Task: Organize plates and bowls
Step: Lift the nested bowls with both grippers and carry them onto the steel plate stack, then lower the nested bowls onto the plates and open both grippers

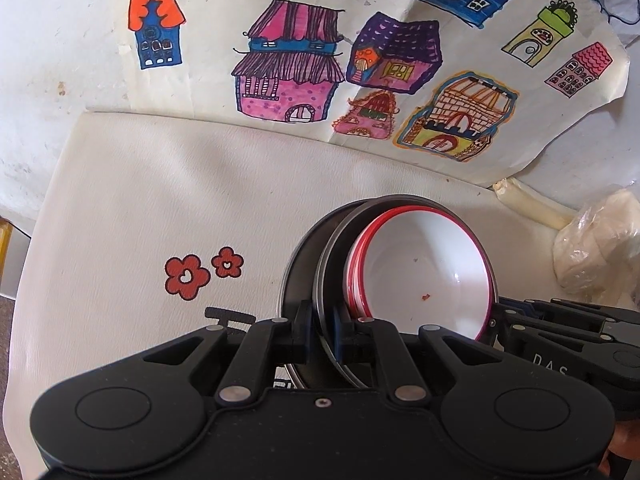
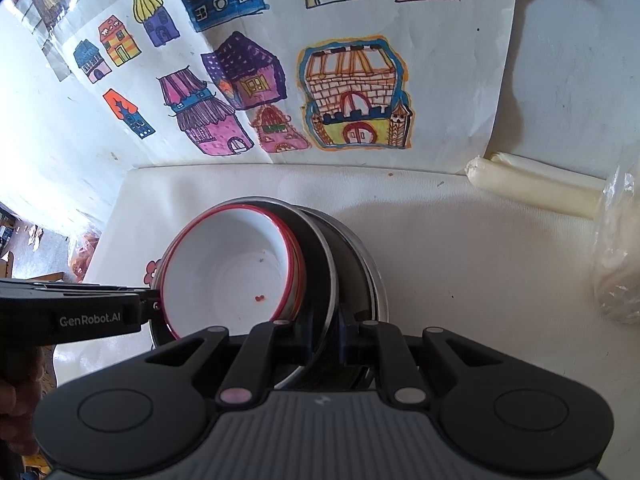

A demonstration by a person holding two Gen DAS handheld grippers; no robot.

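Observation:
A white bowl with a red rim (image 1: pixel 428 272) (image 2: pixel 228 268) sits nested in a dark plate (image 1: pixel 340 264) (image 2: pixel 320 264), which rests tilted on another dark dish (image 1: pixel 298 264) (image 2: pixel 364 264). My left gripper (image 1: pixel 322 340) is shut on the near rim of the dark plate. My right gripper (image 2: pixel 326 340) is shut on the opposite rim of the same plate. Each gripper shows side-on in the other's view, the right in the left wrist view (image 1: pixel 560 328), the left in the right wrist view (image 2: pixel 80 312). A small red crumb lies inside the bowl.
The stack sits on a white cloth (image 1: pixel 160 208) (image 2: pixel 460 260) with red flowers (image 1: pixel 200 272). A sheet of drawn houses (image 1: pixel 360 60) (image 2: pixel 280 80) lies behind. A rolled white paper (image 2: pixel 536 188) and a plastic bag (image 1: pixel 600 248) (image 2: pixel 620 272) lie to the right.

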